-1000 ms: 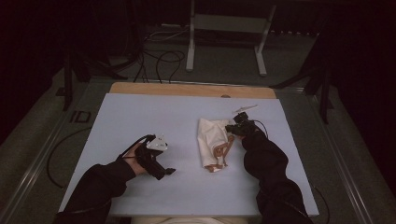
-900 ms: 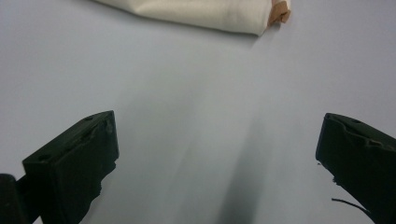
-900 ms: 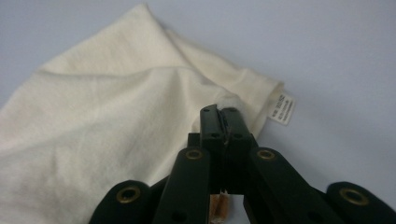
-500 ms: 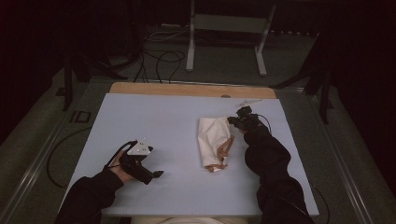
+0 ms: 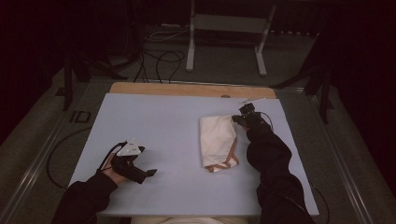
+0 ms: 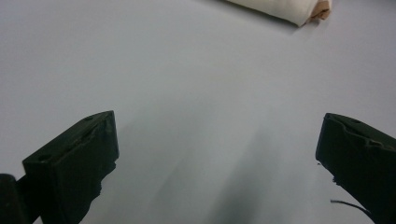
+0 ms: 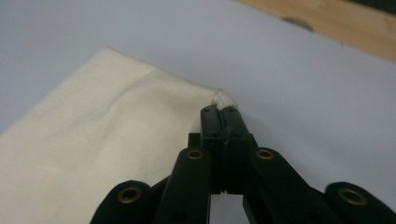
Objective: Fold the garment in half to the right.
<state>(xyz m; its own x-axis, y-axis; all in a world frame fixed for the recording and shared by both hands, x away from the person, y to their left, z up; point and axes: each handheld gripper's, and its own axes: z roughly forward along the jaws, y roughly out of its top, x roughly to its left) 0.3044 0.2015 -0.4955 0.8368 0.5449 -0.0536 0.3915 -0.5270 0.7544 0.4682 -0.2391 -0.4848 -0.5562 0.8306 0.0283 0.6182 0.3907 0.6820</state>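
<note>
A folded cream cloth (image 5: pixel 217 140) with a brown-trimmed near end lies right of the middle of the pale blue table top (image 5: pixel 163 121). My right gripper (image 5: pixel 238 119) is at the cloth's far right corner. In the right gripper view its jaws are pressed together on that corner of the cream cloth (image 7: pixel 107 121), with a tuft of fabric poking past the right gripper's tips (image 7: pixel 223 112). My left gripper (image 5: pixel 149 173) rests low near the front left of the table, well apart from the cloth. In the left gripper view the left gripper (image 6: pixel 217 154) stands wide open over bare table, the cloth's end (image 6: pixel 285 9) far ahead.
A bare wooden strip (image 5: pixel 187 88) runs along the table's far edge. Beyond it a metal stand (image 5: pixel 224 32) and cables (image 5: pixel 159 51) sit on the dark floor. Rails run along both sides of the table.
The left gripper has pulled back toward the front left, away from the cloth. The right gripper has drawn the cloth's corner farther away, and the cloth now lies flatter and smoother.
</note>
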